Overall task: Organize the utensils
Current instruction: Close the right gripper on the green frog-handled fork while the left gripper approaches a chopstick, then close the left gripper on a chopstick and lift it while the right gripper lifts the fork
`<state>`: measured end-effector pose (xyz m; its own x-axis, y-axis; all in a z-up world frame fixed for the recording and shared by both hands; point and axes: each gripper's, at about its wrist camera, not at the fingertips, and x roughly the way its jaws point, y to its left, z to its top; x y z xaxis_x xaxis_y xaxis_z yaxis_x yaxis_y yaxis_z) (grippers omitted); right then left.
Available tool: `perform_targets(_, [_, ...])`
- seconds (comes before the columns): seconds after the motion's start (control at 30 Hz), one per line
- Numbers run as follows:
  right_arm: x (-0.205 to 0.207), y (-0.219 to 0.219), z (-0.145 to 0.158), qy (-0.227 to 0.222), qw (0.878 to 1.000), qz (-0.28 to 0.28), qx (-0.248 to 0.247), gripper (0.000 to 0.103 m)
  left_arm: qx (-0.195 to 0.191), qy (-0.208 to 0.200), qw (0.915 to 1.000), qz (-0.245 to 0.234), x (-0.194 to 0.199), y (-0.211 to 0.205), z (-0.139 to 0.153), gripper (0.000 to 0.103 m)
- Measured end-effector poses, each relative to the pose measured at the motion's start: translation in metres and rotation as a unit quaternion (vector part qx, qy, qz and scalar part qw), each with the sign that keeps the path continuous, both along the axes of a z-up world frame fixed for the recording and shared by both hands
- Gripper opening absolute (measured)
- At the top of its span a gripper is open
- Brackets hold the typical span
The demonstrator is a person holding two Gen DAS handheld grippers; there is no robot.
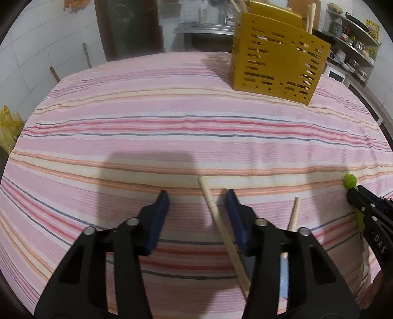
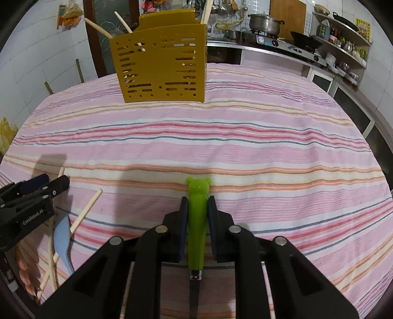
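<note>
A yellow perforated utensil holder [image 1: 277, 63] [image 2: 159, 66] stands at the far side of the table with chopsticks sticking out of it. My left gripper [image 1: 196, 203] [image 2: 52, 182] is open low over the cloth. A wooden chopstick [image 1: 216, 218] lies between its pads, close against the right one and apart from the left one. A second chopstick [image 1: 294, 213] [image 2: 86, 211] and a light blue spatula [image 2: 62, 240] lie just right of it. My right gripper [image 2: 197, 203] [image 1: 368, 208] is shut on the green bear-headed utensil [image 2: 197, 220] [image 1: 350, 180], whose dark metal stem runs back under the gripper.
The table carries a pink striped cloth [image 2: 245, 137]. More chopsticks [image 2: 49, 270] lie near the front edge. Behind the table are a sink [image 1: 203, 29], a stove with a pot [image 2: 265, 23] and shelves [image 2: 343, 46]. A yellow bag [image 1: 8, 127] sits off the left edge.
</note>
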<state>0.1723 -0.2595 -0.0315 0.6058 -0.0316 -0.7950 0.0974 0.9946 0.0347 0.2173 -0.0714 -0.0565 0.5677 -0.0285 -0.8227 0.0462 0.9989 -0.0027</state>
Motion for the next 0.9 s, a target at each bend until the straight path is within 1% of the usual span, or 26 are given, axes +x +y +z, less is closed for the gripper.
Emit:
perform_targets(0.07, [0.002,0.0,-0.002,0.002,1.0,-0.002,0.005,0.016,-0.003,0.002,1.0,-0.006,0.002,-0.004,0.0,0.033])
perform_targets(0.2, [0.002,-0.002,-0.004,-0.002,1.0,-0.006,0.015,0.016,0.005,0.001,0.9999,-0.014,0.006,-0.01,-0.001,0.025])
perform_targets(0.27, [0.001,-0.005,-0.002,-0.005,1.0,-0.009,0.023,0.016,0.004,0.001,0.9998,-0.022,0.008,-0.012,0.0,0.013])
perform_targets(0.37, [-0.002,-0.006,0.002,-0.014,1.0,-0.013,0.022,0.016,-0.013,0.004,0.9994,-0.031,0.011,-0.012,0.003,0.007])
perform_targets(0.43, [-0.006,-0.008,0.007,-0.023,0.999,-0.017,0.023,0.016,-0.024,0.0,0.9989,-0.041,0.01,-0.012,0.005,0.005])
perform_targets(0.5, [-0.009,-0.01,0.011,-0.032,0.999,-0.021,0.026,0.016,-0.025,-0.008,0.9985,-0.048,0.007,-0.013,0.007,0.005])
perform_targets(0.63, [-0.017,-0.01,0.02,-0.056,0.998,-0.025,0.031,0.016,-0.035,-0.036,0.997,-0.058,-0.002,-0.011,0.02,0.005])
perform_targets(0.7, [-0.023,-0.008,0.026,-0.072,0.997,-0.028,0.031,0.016,-0.041,-0.054,0.9959,-0.06,-0.006,-0.007,0.029,0.005])
perform_targets(0.9, [-0.04,-0.003,0.044,-0.133,0.99,-0.031,0.029,0.016,-0.055,-0.131,0.988,-0.06,-0.028,0.011,0.067,0.005])
